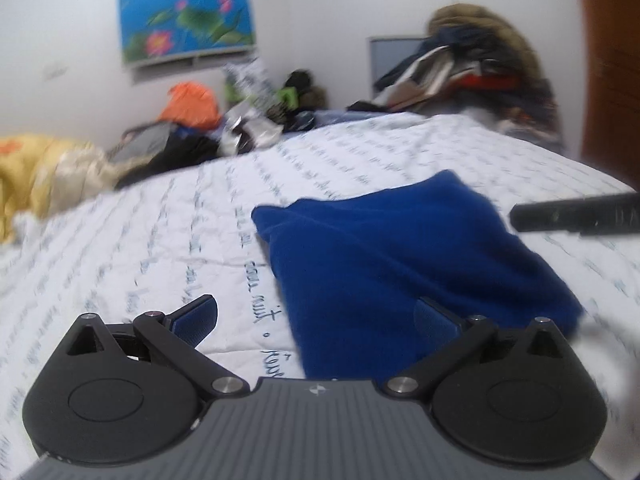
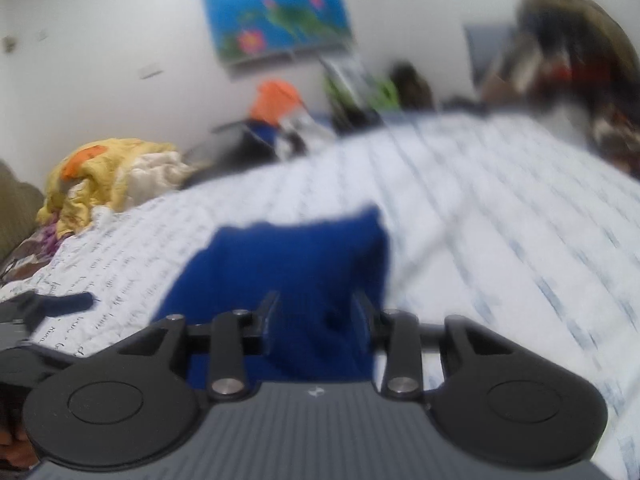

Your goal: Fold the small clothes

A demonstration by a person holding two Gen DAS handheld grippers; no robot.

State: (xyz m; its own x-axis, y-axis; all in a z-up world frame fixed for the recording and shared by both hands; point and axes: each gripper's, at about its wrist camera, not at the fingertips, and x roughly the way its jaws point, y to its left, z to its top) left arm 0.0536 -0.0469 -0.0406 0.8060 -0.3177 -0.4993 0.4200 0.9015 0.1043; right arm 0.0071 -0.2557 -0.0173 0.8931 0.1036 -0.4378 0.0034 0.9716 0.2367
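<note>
While the blue garment (image 1: 400, 256) lies folded on the script-print bedsheet (image 1: 160, 240), left gripper (image 1: 316, 316) is spread wide, holding nothing. Right gripper (image 2: 316, 312) straddles its near edge, jaws apart. Looks mid-fold; next: pinch that edge, carry it over.

Rows of dark cursive script printed across the white bedsheet (image 1: 168, 232), running toward its far edge, too blurred and distorted to read, no other legible text
</note>
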